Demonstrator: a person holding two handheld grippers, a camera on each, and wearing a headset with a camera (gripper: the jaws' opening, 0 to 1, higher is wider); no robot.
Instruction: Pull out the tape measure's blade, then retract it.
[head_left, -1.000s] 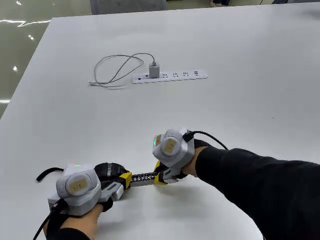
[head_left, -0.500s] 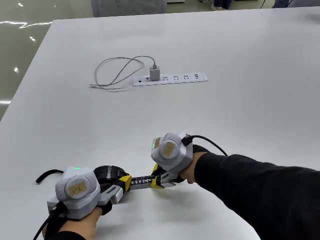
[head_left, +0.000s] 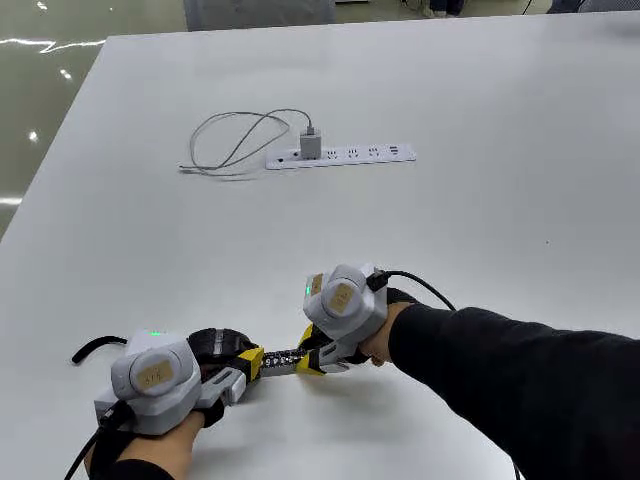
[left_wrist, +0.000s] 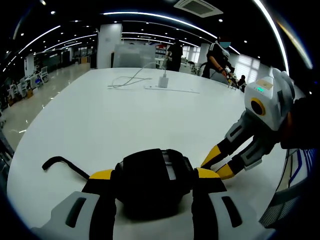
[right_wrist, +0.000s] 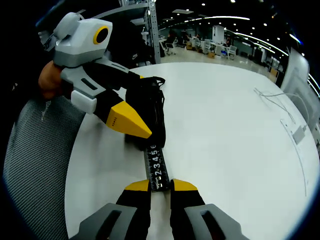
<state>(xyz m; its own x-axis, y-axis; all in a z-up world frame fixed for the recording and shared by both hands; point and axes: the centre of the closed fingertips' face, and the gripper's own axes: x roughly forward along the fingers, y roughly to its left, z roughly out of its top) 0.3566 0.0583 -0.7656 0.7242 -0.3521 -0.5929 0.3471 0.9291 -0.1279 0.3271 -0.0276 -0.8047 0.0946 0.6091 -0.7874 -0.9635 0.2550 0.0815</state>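
Left tool (left_wrist: 155, 175) clamps black round plastic tape measure (head_left: 215, 343) near-left on white table (head_left: 450, 150), right tool (right_wrist: 160, 186) pinches its short-drawn steel blade (right_wrist: 156, 165), likely springy and slippery, so hold at the tip.

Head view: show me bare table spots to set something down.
Free: the white table right of the white power strip, and the wide band between that strip and the grippers. Crowded: near edge, where left gripper and right gripper hold the black tape measure.

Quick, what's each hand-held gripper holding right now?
Left hand-held gripper: closed on the tape measure case.
Right hand-held gripper: closed on the blade.
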